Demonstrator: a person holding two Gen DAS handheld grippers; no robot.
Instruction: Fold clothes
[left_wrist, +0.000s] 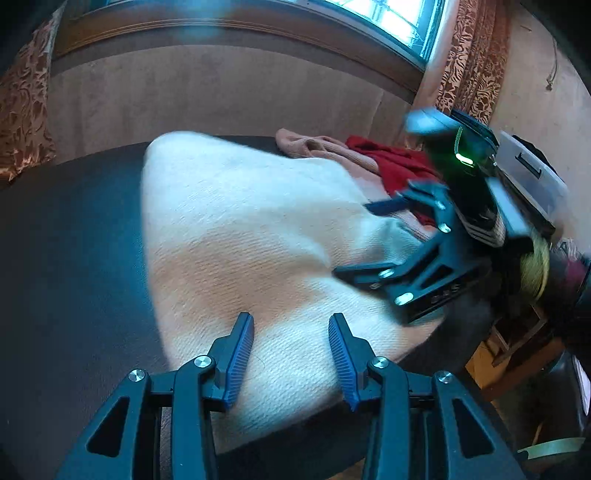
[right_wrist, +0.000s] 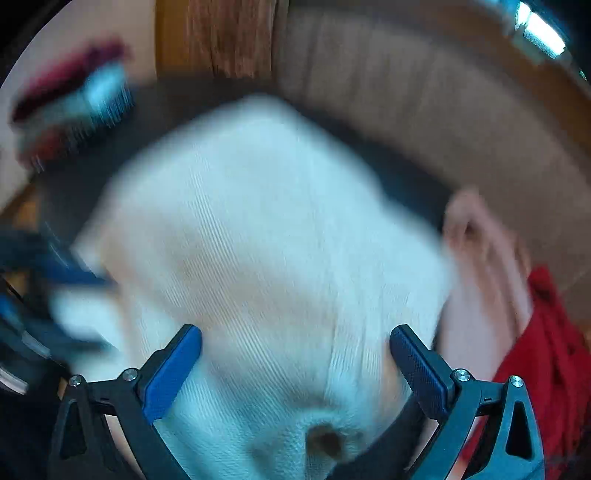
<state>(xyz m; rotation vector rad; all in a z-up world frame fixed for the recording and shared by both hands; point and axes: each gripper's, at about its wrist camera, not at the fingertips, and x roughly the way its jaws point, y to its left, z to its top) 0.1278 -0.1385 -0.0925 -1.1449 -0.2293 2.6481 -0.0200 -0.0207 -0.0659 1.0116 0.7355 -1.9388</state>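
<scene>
Two open claws over white garment (left_wrist: 236, 236)

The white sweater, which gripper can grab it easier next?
Probably the left gripper: it sits open right over the white sweater edge nearest it. The right gripper is open too, but blurred mid-swing.

Your sweater (left_wrist: 240, 236) lies on the worktop (left_wrist: 74, 240); behind it to the right sits a clothes pile (left_wrist: 388, 166).
</scene>
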